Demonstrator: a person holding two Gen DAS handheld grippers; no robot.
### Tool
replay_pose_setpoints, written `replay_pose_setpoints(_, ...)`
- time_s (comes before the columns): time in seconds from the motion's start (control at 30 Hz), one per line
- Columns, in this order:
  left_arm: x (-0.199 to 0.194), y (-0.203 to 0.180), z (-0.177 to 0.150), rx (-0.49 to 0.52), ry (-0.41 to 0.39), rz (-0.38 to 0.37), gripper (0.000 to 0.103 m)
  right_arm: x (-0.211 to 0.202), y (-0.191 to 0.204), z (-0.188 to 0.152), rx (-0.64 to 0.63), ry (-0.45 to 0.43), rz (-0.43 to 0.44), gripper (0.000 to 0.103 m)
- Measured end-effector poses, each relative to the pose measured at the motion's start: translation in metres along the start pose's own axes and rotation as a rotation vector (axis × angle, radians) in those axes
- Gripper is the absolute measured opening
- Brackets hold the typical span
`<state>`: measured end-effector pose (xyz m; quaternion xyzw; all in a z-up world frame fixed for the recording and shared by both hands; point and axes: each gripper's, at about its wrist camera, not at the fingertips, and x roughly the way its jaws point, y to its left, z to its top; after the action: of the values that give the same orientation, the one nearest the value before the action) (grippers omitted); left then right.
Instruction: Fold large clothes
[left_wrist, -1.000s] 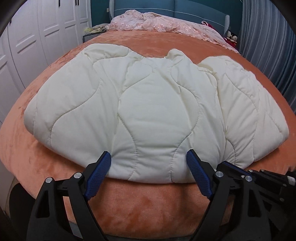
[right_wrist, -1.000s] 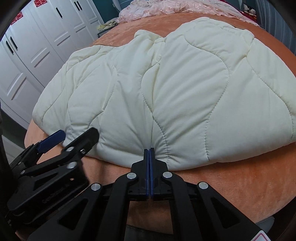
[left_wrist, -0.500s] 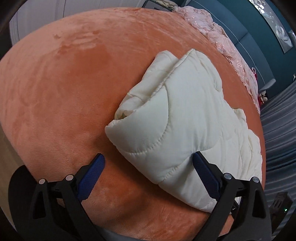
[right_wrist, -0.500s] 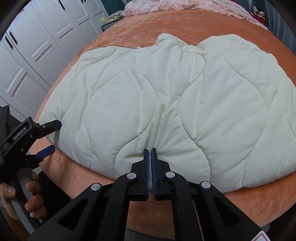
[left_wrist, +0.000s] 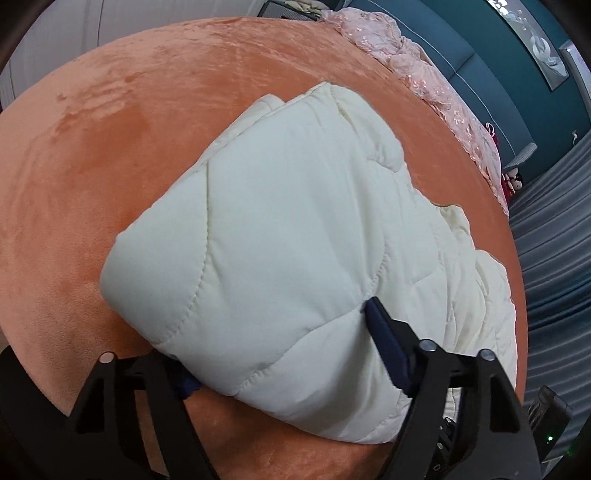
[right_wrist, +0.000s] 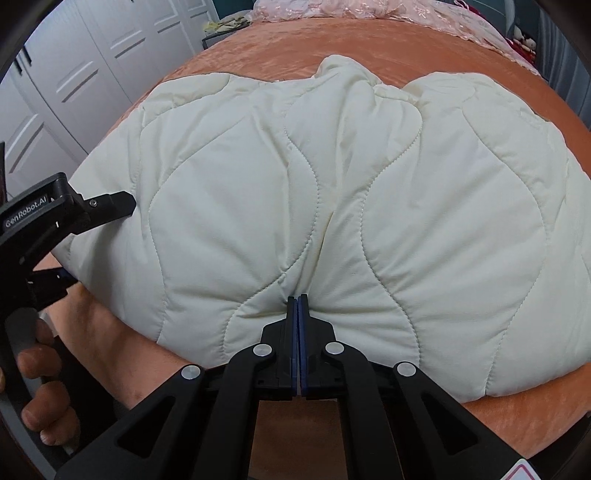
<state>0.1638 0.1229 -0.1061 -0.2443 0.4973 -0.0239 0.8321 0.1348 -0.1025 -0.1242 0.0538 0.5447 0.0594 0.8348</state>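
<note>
Cream quilted jacket (right_wrist: 351, 206) lies spread on the orange bed (left_wrist: 110, 147); the left gripper (left_wrist: 280, 350) straddles its puffy corner, jaws wide, while the right gripper (right_wrist: 297, 325) is pinched closed at the hem, though whether it holds fabric I can't tell. That slick padding could well squirt free, or the bite take only one layer.

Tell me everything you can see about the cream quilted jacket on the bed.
The cream quilted jacket is puffy, padded fabric with wavy stitched seams, lying spread on the orange bedspread. The right hand-held gripper is pinched shut on its near hem. The left hand-held gripper straddles one side edge, fingers apart, one underneath.
</note>
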Motion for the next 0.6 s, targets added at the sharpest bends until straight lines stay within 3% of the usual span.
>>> replay_pose_setpoints(0.17, -0.027, -0.021, 0.004, 0.083, -0.059, 0.014, 0.032, 0.001, 0.003, 0.003, -0.011, -0.004, -0.011, 0.001)
replay_pose_setpoints(0.27, -0.043, -0.028, 0.008, 0.087, -0.070, -0.026, 0.024, 0.000, 0.000, 0.002, -0.002, -0.001, 0.001, 0.001)
replay_pose_setpoints(0.43, -0.046, -0.036, 0.010, 0.093, -0.075, -0.006, 0.026, 0.001, -0.004, 0.002, 0.013, 0.008, 0.028, 0.001)
replay_pose_setpoints(0.53, -0.038, -0.024, 0.013, 0.037, -0.055, 0.022, 0.036, 0.000, -0.006, 0.003, 0.013, 0.016, 0.042, 0.001)
replay_pose_setpoints(0.6, -0.031, -0.006, 0.014, -0.024, -0.032, 0.035, 0.050, 0.000, -0.008, 0.003, 0.015, 0.019, 0.051, 0.001)
